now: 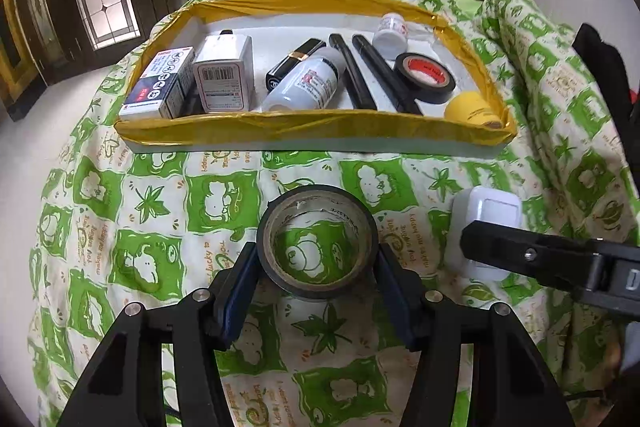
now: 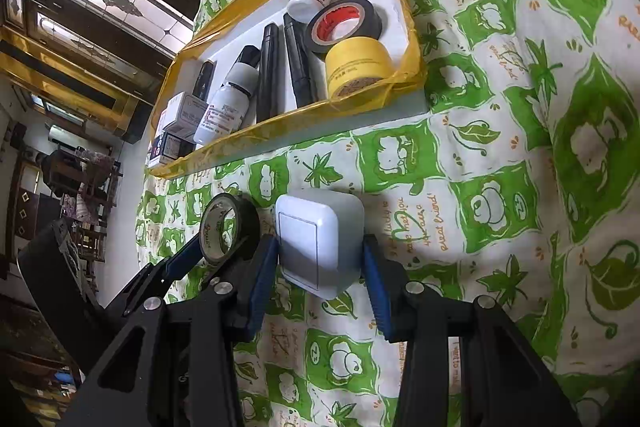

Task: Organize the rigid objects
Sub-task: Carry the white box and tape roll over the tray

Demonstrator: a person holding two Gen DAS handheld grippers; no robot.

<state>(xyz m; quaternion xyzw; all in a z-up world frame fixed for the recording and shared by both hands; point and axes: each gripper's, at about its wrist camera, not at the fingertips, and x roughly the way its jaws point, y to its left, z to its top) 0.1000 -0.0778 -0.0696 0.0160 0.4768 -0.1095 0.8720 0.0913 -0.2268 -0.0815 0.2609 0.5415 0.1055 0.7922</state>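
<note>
A black tape roll (image 1: 318, 213) lies on the green-and-white cloth in front of the tray, with my left gripper (image 1: 317, 255) shut on it, one blue pad against each side. The same roll (image 2: 244, 215) shows at the left of the right wrist view. Just to its right, a white rounded box (image 2: 320, 239) rests on the cloth, and my right gripper (image 2: 320, 245) is shut on its two sides. In the left wrist view this box (image 1: 492, 207) is partly covered by a black finger (image 1: 520, 253) of the right gripper.
A shallow white tray with a yellow taped rim (image 1: 304, 127) lies beyond both grippers. It holds two small cartons, a white bottle (image 1: 308, 83), a lipstick, two black pens, a red-cored black tape (image 1: 424, 77), a yellow roll (image 1: 472, 109) and a small white bottle. The cloth drops off at the left.
</note>
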